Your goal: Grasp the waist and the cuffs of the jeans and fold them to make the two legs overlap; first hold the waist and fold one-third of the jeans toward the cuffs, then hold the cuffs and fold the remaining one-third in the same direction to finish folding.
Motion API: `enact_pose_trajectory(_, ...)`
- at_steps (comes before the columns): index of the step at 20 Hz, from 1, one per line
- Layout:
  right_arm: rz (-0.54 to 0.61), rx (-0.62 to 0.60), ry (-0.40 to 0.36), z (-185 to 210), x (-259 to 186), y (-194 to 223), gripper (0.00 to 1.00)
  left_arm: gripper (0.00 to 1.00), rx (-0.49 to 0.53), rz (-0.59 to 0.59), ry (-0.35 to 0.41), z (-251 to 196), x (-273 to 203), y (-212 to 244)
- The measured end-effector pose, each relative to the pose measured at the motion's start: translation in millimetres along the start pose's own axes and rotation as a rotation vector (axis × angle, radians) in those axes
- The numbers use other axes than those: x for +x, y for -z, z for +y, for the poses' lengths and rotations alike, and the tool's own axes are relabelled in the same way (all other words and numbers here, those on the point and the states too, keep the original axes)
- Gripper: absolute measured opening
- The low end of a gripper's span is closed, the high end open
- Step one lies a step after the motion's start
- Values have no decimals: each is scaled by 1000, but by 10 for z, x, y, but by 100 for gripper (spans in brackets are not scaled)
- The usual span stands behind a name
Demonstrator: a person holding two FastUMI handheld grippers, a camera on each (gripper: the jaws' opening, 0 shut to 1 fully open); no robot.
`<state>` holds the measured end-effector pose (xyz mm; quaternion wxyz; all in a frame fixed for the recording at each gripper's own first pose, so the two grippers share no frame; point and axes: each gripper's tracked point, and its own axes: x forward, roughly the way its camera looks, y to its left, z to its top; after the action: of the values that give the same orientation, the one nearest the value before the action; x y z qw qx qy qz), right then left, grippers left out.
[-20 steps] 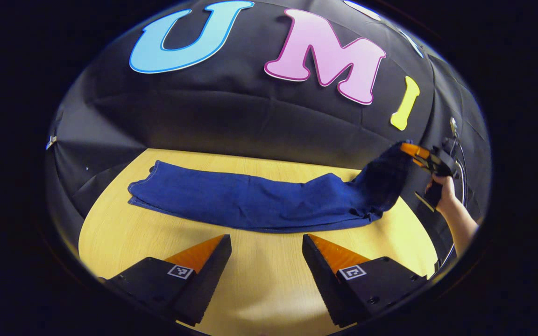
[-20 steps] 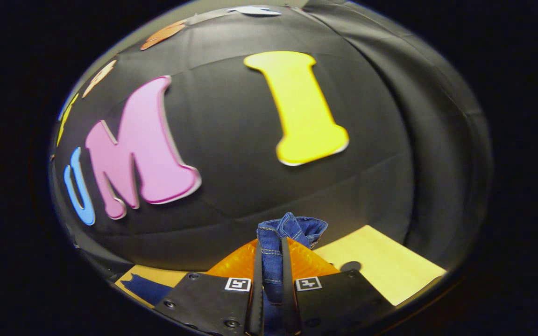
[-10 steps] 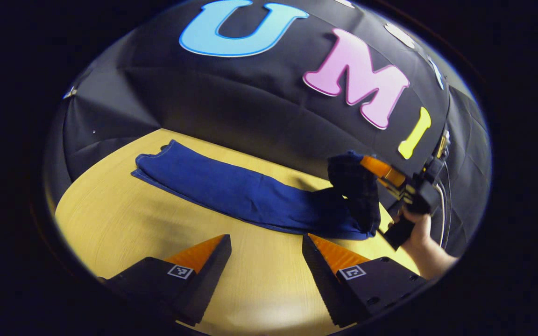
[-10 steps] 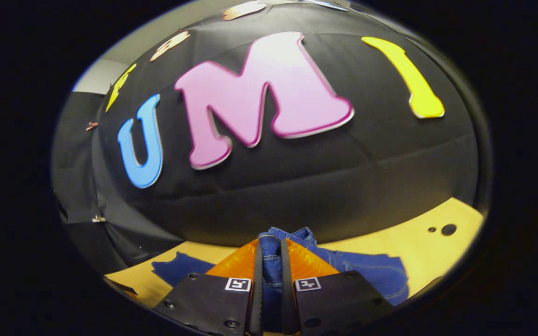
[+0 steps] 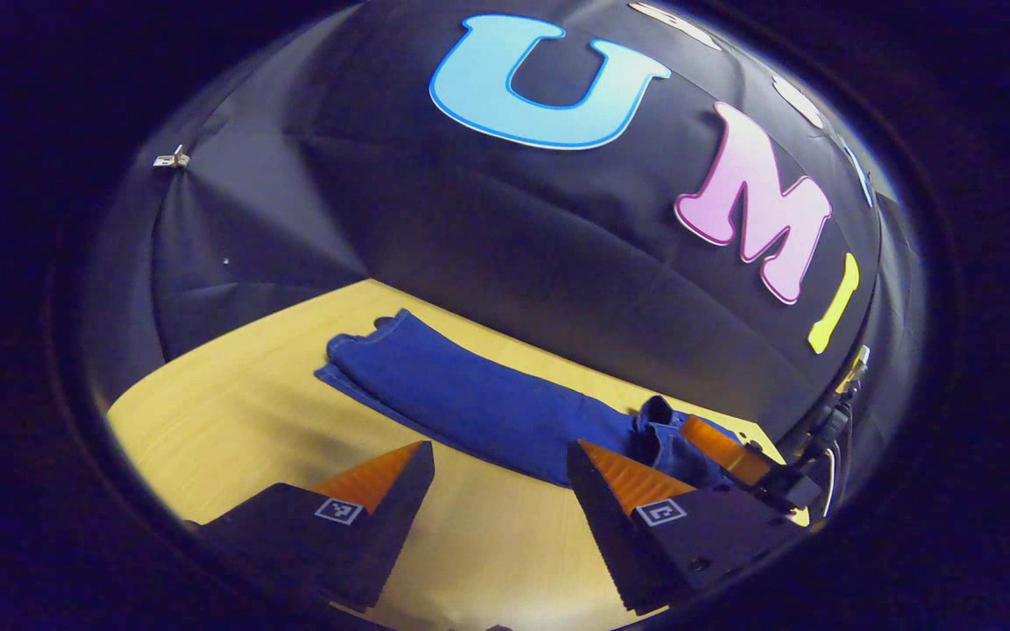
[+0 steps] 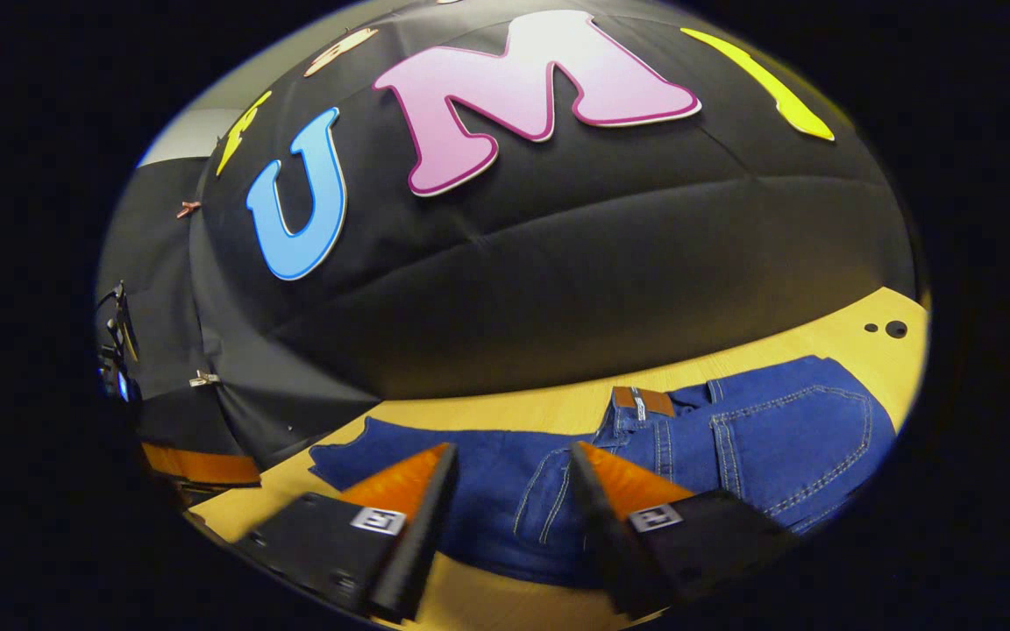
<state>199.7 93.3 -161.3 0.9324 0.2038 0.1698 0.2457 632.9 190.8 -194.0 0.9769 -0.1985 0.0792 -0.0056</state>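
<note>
1. Now the jeans (image 6: 558, 491) lie on the table (image 5: 233, 412), waist (image 6: 759, 438) folded toward the cuffs (image 5: 365, 337).
2. Right gripper (image 6: 509, 478) hovers spread, seemingly released.
3. Left gripper (image 5: 501, 473) spread, ready for the cuffs.

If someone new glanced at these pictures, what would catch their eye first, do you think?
Probably the blue jeans lying along the yellow table, their waist end folded over with a back pocket and leather patch facing up. Next, the right tool, open just above that fold.
</note>
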Motion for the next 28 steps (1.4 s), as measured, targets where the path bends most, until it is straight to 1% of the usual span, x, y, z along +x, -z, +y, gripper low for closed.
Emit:
enact_pose_trajectory(1, 9, 10, -4, 11, -61, -22, 82, 97, 26, -23, -47, 211, 110, -89)
enact_pose_trajectory(2, 4, 4, 13, -34, -89, -83, 98, 97, 47, -36, -98, 431, 224, -177)
enact_pose_trajectory(3, -7, -9, 40, -110, -139, -156, 97, 97, 57, -35, -145, 658, 367, -240)
enact_pose_trajectory(4, -16, -21, 65, -204, -203, -224, 97, 96, 59, -27, -176, 831, 498, -265)
enact_pose_trajectory(5, -28, -32, 86, -283, -262, -293, 97, 97, 56, -4, -218, 1057, 621, -264)
enact_pose_trajectory(7, -46, -53, 130, -452, -376, -380, 97, 97, 48, 27, -254, 1306, 913, -265)
enact_pose_trajectory(9, -48, -70, 161, -604, -448, -412, 97, 96, 16, 52, -255, 1423, 1170, -219)
enact_pose_trajectory(10, -35, -76, 173, -661, -458, -377, 97, 96, -12, 78, -249, 1433, 1278, -167)
enact_pose_trajectory(11, -19, -77, 181, -706, -451, -344, 97, 97, -32, 121, -260, 1484, 1339, -69)
enact_pose_trajectory(12, -6, -70, 184, -734, -461, -318, 97, 96, -35, 146, -280, 1508, 1332, -59)
enact_pose_trajectory(13, 4, -66, 182, -742, -476, -290, 97, 98, -17, 121, -274, 1516, 1417, -123)
enact_pose_trajectory(14, 8, -65, 185, -768, -500, -260, 97, 94, -41, 161, -259, 1471, 1481, -29)
enact_pose_trajectory(15, 11, -66, 187, -782, -513, -236, 97, 91, -23, 168, -268, 1460, 1413, -52)
enact_pose_trajectory(16, 19, -65, 188, -788, -522, -205, 97, 93, -1, 192, -267, 1457, 1446, -29)
enact_pose_trajectory(17, 31, -59, 186, -791, -528, -152, 97, 87, 19, 220, -265, 1436, 1443, 28)
enact_pose_trajectory(18, 47, -49, 184, -797, -533, -87, 97, 78, 21, 226, -250, 1381, 1470, 21)
enact_pose_trajectory(19, 67, -37, 184, -806, -538, -9, 97, 57, -5, 224, -223, 1300, 1546, 82)
enact_pose_trajectory(20, 82, -27, 184, -820, -560, 47, 97, 50, -37, 215, -207, 1234, 1532, 40)
enact_pose_trajectory(21, 87, -21, 185, -828, -572, 68, 97, 34, -67, 208, -190, 1217, 1536, 47)
enact_pose_trajectory(22, 84, -19, 185, -839, -581, 84, 100, 35, -94, 199, -177, 1207, 1529, 43)
enact_pose_trajectory(23, 81, -20, 186, -841, -590, 76, 98, 24, -123, 192, -162, 1186, 1538, 45)
enact_pose_trajectory(24, 82, -23, 188, -838, -592, 77, 97, 22, -159, 183, -145, 1164, 1529, 31)
enact_pose_trajectory(25, 83, -27, 190, -844, -589, 82, 97, 14, -205, 171, -132, 1139, 1536, 31)
enact_pose_trajectory(27, 82, -29, 194, -868, -602, 67, 97, 7, -303, 159, -108, 1077, 1531, 10)
enact_pose_trajectory(28, 83, -29, 196, -892, -615, 69, 97, 6, -337, 155, -99, 1079, 1520, -3)
